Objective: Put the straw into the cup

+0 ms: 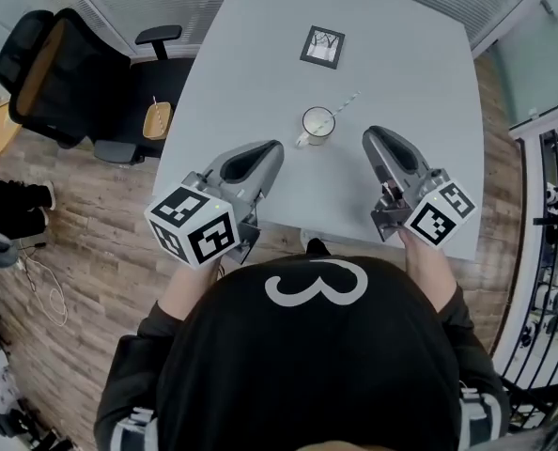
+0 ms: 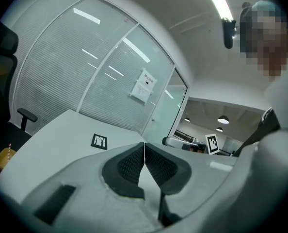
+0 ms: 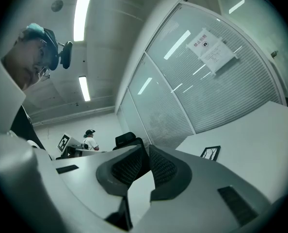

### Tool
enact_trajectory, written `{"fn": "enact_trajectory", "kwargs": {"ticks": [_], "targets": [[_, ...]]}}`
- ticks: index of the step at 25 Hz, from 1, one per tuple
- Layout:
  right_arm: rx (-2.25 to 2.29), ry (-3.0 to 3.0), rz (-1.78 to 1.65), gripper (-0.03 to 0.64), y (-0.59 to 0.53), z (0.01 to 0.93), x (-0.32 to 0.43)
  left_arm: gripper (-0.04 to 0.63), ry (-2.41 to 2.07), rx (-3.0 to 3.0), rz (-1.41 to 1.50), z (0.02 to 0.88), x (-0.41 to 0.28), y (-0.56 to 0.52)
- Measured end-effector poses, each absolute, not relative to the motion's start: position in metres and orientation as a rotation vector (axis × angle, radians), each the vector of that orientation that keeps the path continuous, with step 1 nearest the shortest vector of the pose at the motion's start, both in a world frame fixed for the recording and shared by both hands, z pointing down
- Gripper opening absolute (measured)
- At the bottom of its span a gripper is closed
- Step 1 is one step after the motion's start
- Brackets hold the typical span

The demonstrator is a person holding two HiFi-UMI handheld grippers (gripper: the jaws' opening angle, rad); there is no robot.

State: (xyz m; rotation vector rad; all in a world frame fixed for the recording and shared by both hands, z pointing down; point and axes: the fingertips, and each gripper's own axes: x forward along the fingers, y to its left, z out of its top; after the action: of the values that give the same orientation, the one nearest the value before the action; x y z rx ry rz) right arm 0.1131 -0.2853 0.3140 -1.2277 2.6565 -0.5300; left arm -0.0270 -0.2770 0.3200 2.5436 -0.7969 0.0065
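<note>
A white cup (image 1: pixel 316 124) stands mid-table in the head view, with a striped straw (image 1: pixel 343 107) leaning out of it toward the far right. My left gripper (image 1: pixel 276 146) lies low on the table to the cup's near left, jaws shut with nothing between them; its own view shows the black pads (image 2: pixel 129 164) pressed together. At the cup's near right sits my right gripper (image 1: pixel 368 133), also shut and empty, its pads (image 3: pixel 164 168) meeting at the tips. Neither gripper touches the cup. Cup and straw do not show in either gripper view.
A black-framed marker card (image 1: pixel 322 46) lies at the far side of the grey table (image 1: pixel 260 26). A black office chair (image 1: pixel 63 64) and a brown drink cup (image 1: pixel 157 118) sit left of the table. Shelving (image 1: pixel 551 205) stands at the right.
</note>
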Motion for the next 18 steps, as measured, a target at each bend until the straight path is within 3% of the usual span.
{"fn": "enact_trajectory", "kwargs": {"ticks": [18], "targets": [[-1.1, 2.688, -0.422, 0.018, -0.169, 0.267, 0.067, 0.017, -0.689, 2.739, -0.044, 0.269, -0.032, -0.18]]}}
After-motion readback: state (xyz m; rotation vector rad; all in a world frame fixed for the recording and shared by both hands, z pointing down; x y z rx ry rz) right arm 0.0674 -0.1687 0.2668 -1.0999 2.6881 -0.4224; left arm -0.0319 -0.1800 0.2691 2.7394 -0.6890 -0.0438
